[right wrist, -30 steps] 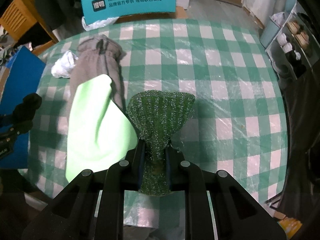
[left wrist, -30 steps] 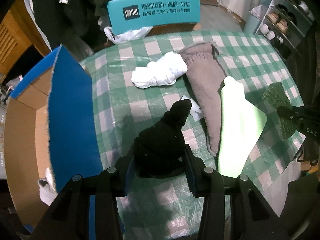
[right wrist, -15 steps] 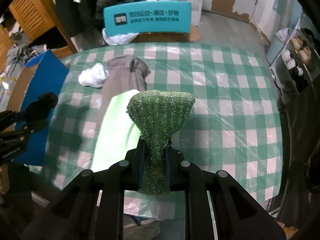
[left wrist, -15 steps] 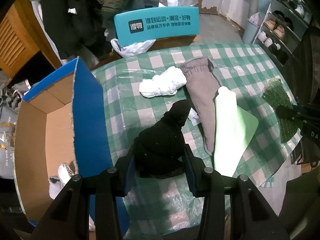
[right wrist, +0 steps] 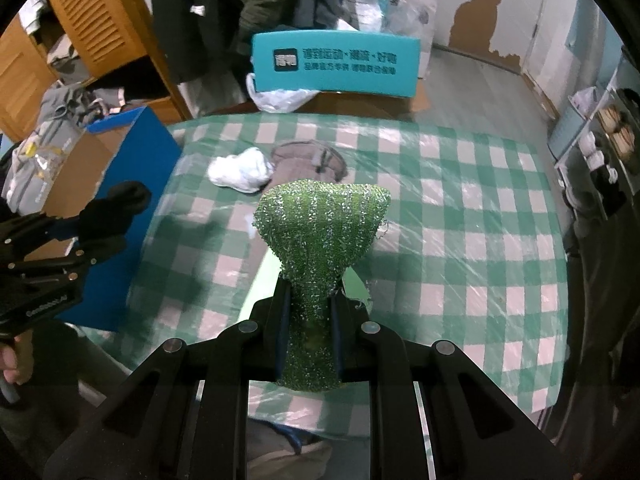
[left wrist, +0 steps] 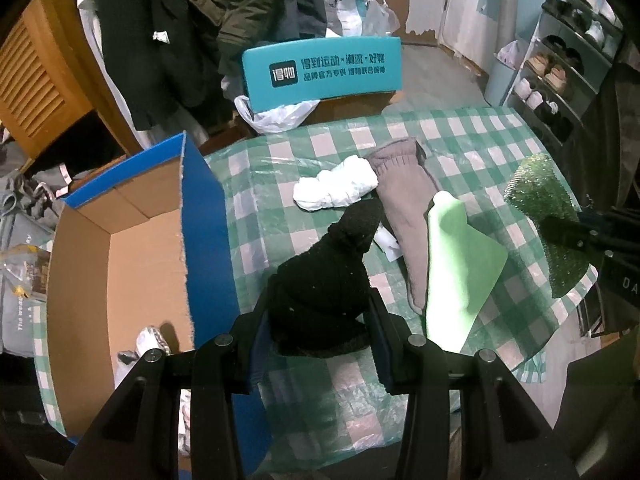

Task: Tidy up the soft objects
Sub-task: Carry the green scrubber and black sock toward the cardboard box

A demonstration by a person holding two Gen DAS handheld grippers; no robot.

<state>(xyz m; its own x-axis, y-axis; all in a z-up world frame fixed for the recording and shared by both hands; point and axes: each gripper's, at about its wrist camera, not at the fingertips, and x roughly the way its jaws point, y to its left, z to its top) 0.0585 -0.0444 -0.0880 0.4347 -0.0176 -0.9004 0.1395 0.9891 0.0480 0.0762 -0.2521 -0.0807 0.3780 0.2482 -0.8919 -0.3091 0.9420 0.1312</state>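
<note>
Left claw: clamped on black sock, held above tabletop beside box.
Right claw: narrow, pinching green scrubber cloth clear of tabletop.
Cardboard box: holds a few items; partly filled.
Remaining on tabletop: light green cloth, grey sock, white cloth.

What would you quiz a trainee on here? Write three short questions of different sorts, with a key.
1. True or false: the left gripper holds a black knit item.
2. What does the right gripper hold? A) white cloth B) green sparkly cloth C) grey sock
3. Fill in: the open cardboard box has blue outer walls and stands at the table's ____ edge in the left wrist view.

Key: 1 true; 2 B, the green sparkly cloth; 3 left.
</note>
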